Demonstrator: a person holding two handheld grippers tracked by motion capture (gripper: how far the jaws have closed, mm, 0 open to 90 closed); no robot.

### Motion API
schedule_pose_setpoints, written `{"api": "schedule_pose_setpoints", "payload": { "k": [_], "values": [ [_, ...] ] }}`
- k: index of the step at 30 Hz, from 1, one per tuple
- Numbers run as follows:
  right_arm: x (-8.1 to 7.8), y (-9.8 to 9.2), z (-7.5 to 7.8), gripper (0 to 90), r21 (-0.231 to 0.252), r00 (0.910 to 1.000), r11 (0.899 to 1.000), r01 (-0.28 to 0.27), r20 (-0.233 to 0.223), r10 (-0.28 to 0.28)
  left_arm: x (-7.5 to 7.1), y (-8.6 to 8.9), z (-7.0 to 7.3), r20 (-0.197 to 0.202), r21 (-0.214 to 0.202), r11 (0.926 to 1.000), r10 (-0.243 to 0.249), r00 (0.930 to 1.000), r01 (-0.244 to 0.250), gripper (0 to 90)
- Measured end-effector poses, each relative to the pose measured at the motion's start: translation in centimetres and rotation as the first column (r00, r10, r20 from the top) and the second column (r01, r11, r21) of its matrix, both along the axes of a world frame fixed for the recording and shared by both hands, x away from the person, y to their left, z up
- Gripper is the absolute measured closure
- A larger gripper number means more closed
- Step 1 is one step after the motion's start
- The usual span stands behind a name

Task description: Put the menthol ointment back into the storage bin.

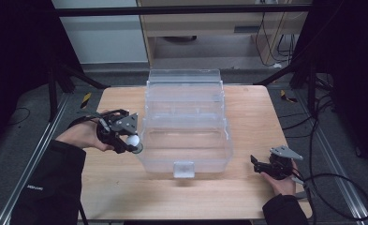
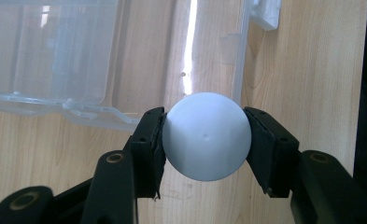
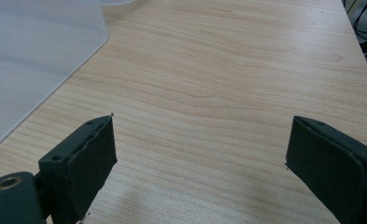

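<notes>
My left gripper (image 1: 125,138) jaws clamp the white ball (image 2: 206,136) at the clear box's (image 1: 186,122) nine o'clock wall, seemingly mid-carry; next I'd lift it over the rim, my right gripper (image 1: 270,165) idle, jaws apart, on the desk (image 1: 247,197)

Pale wooden table (image 1: 125,197) on grey carpet floor (image 1: 27,136). Metal rails (image 1: 41,140) flank table. Wooden cabinet (image 1: 209,23) and white wall panel (image 1: 102,37) behind. Black cables (image 1: 331,183) trail on floor. Dark curtains (image 1: 13,56) at sides.
</notes>
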State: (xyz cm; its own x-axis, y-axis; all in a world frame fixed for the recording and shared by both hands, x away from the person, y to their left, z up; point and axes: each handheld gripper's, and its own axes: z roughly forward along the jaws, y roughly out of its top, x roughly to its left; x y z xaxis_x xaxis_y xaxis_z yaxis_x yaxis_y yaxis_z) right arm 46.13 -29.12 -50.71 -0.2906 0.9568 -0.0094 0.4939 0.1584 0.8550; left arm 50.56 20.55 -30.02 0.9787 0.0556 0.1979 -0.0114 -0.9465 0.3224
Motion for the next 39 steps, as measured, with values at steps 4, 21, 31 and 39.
{"api": "schedule_pose_setpoints", "payload": {
  "k": [4,21,31,39],
  "values": [
    [0.0,0.0,0.0,8.7,-0.004,1.0,1.0,-0.001,0.003,0.002,0.6,-0.5,-0.5,-0.004,0.004,1.0,-0.005,1.0,0.005,50.3],
    [0.0,0.0,0.0,9.2,0.002,1.0,1.0,-0.004,0.0,0.004,2.4,-2.2,-2.8,-0.042,0.02,0.9997,-0.011,0.999,0.012,50.3],
    [-0.1,0.1,0.0,9.4,0.004,1.0,1.0,-0.003,0.0,0.003,2.6,-2.0,-4.3,-0.067,0.022,0.9997,-0.004,0.9978,0.005,50.3],
    [0.0,0.0,0.0,9.6,0.002,1.0,1.0,-0.005,-0.001,0.005,2.8,-2.0,-5.7,-0.085,0.031,0.9995,0.004,0.9964,-0.001,50.3]
  ]
}}
